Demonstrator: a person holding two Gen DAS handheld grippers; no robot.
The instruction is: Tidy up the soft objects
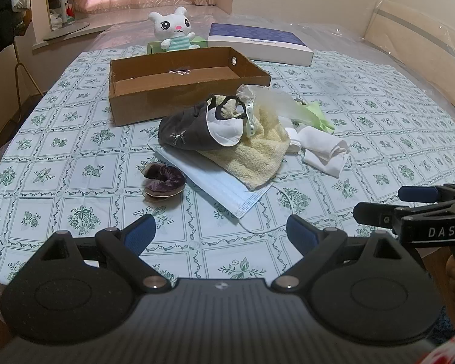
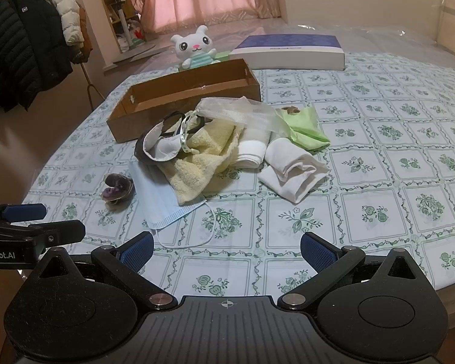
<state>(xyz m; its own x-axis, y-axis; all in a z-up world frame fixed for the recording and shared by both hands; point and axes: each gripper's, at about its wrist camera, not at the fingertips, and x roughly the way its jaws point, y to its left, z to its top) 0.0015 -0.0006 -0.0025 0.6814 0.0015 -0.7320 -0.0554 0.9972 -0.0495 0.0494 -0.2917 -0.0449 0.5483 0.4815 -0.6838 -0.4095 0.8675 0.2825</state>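
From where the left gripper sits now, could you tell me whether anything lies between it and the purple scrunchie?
Nothing visible does. The left gripper is open, with only bare tablecloth up to the purple scrunchie. The blue face mask lies just right of that path.

Recorded: pale cloth (image 1: 75,139) printed with green floral squares, plain brown cardboard box (image 1: 136,103), fluffy yellow towel (image 1: 257,154), light-blue pleated face mask (image 1: 224,188), purple velvet scrunchie (image 1: 163,177), white folded socks (image 2: 291,170), lime-green cloth (image 2: 303,130), black-framed grippers with blue pads (image 1: 138,235).
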